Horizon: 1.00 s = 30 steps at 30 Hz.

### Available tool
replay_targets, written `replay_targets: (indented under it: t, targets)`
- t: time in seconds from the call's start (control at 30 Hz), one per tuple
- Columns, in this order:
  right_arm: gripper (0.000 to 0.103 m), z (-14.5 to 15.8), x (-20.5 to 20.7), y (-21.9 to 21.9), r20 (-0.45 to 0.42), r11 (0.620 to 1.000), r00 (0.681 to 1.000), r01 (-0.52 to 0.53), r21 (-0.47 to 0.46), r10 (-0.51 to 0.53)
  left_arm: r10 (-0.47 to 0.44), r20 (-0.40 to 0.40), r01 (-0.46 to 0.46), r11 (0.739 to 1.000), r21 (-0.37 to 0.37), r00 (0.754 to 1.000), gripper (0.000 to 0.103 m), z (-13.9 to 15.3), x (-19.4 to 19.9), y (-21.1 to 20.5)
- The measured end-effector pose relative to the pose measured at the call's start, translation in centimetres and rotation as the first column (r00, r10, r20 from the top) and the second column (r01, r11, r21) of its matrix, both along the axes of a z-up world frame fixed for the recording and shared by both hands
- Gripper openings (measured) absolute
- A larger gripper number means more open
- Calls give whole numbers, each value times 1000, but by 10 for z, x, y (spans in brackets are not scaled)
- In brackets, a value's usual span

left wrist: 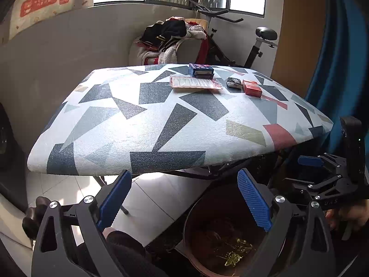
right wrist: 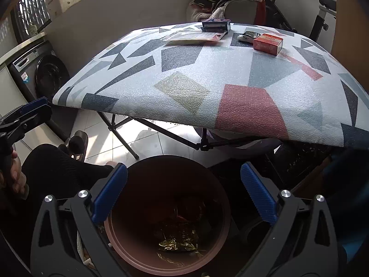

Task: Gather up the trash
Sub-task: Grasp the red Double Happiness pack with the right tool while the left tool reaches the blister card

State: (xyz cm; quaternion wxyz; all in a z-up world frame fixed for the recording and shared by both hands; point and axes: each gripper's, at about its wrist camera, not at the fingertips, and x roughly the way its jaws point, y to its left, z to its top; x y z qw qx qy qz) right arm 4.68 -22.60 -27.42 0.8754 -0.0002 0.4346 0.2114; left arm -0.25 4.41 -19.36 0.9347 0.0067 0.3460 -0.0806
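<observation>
So the brown bin (right wrist: 166, 207) sits on the floor right under the near edge of the table (right wrist: 207, 80), and it's the thing to go by here. The right gripper (right wrist: 184, 196) hangs straight over the bin's mouth, jaws spread wide with nothing between them, pointing steeply down into it. At the bottom of the bin lies a crumpled gold foil wrapper (right wrist: 178, 242), lying flattish with its longer side running left to right in the right wrist view. Can't tell much else about what's in there, it's dark.

The left gripper (left wrist: 184, 200) hovers just left of the bin, also gaping open and empty, angled down toward the floor tiles and the bin's rim.

Up past the bin, on the far side of the table, the rest of the trash is waiting: a red box (right wrist: 267, 41) lying flat, long axis roughly left-right, a small crumpled black and white wrapper (right wrist: 248, 36) just beside it on the left, then a flat clear-and-red packet (right wrist: 193, 37) stretched sideways, with a blue box (right wrist: 215, 26) right behind it, also lying lengthwise across.

Beyond the table there's a chair piled with clothes (left wrist: 170, 39) and an exercise bike (left wrist: 251, 43).
</observation>
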Motion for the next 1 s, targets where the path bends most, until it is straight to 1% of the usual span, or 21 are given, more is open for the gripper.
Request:
replay_targets:
  t: [0.6, 0.77, 0.83, 0.93, 1.0]
  targets:
    - [97, 0, 0, 0, 6, 1000, 1000, 6, -4, -6, 20, 6, -20, 1000, -4, 1000, 91, 1, 0, 3]
    - [97, 0, 1, -3, 9, 1000, 1000, 25, -6, -25, 20, 7, -20, 1000, -4, 1000, 91, 2, 0, 2]
    - [97, 3, 3, -6, 14, 999, 999, 43, 4, -43, 10, 7, -10, 1000, -12, 1000, 97, 2, 0, 3]
    - [97, 10, 9, -18, 26, 996, 997, 70, 59, -71, -35, -5, 34, 999, -42, 999, 97, 4, 4, -1]
    - [97, 16, 16, -27, 40, 992, 994, 96, 82, -100, -43, 4, 43, 998, -50, 999, 97, 5, 9, -3]
